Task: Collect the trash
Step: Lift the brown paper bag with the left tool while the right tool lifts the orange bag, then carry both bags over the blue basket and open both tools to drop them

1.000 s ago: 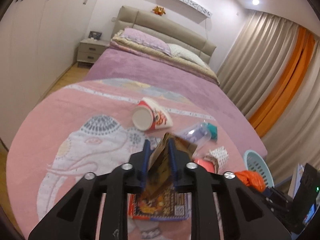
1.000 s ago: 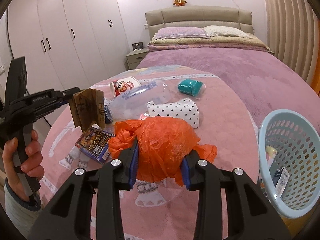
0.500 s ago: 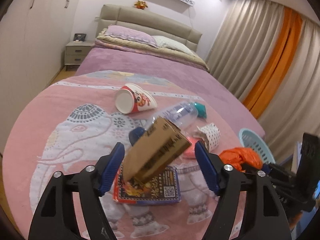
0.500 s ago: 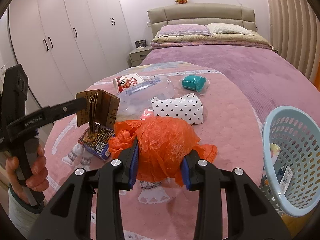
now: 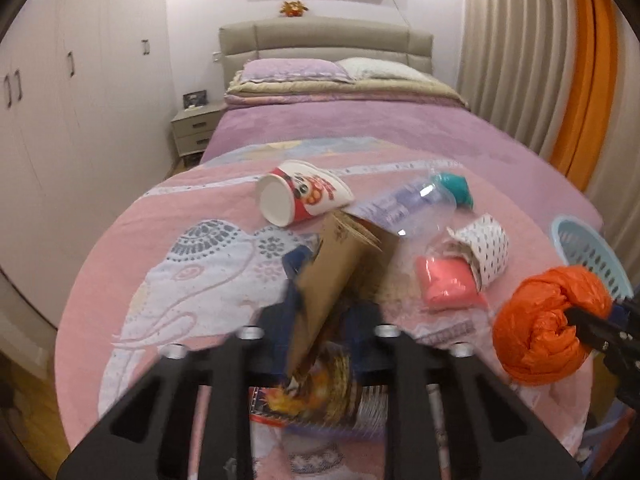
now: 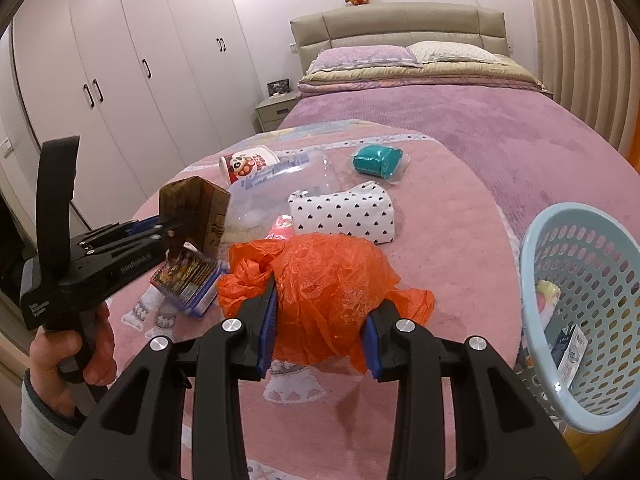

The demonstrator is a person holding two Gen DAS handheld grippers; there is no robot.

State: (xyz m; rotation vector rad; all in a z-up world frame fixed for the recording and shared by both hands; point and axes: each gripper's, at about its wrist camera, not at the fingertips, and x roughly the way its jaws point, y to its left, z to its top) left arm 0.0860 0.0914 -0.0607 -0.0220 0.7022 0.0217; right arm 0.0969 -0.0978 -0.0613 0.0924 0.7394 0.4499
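Note:
A brown cardboard box stands tilted between the fingers of my left gripper, whose jaws are closing tight on its lower end. The right wrist view shows the same gripper pinching the bottom corner of the box above the pink blanket. A crumpled orange plastic bag sits in my right gripper, which is shut on it with a blue pad on each side. From the left wrist view the bag hangs at the right. A light blue basket with a few items inside stands beside the bed at the right.
On the blanket lie a paper cup, a clear plastic bottle, a teal packet, a white heart-dotted box, a pink packet and a colourful snack packet. A wardrobe lines the left wall.
My left gripper opened wide, the brown box tipped over between its fingers, and the jaws have closed on it again while the hand swung sideways. The right gripper and orange bag stayed still.

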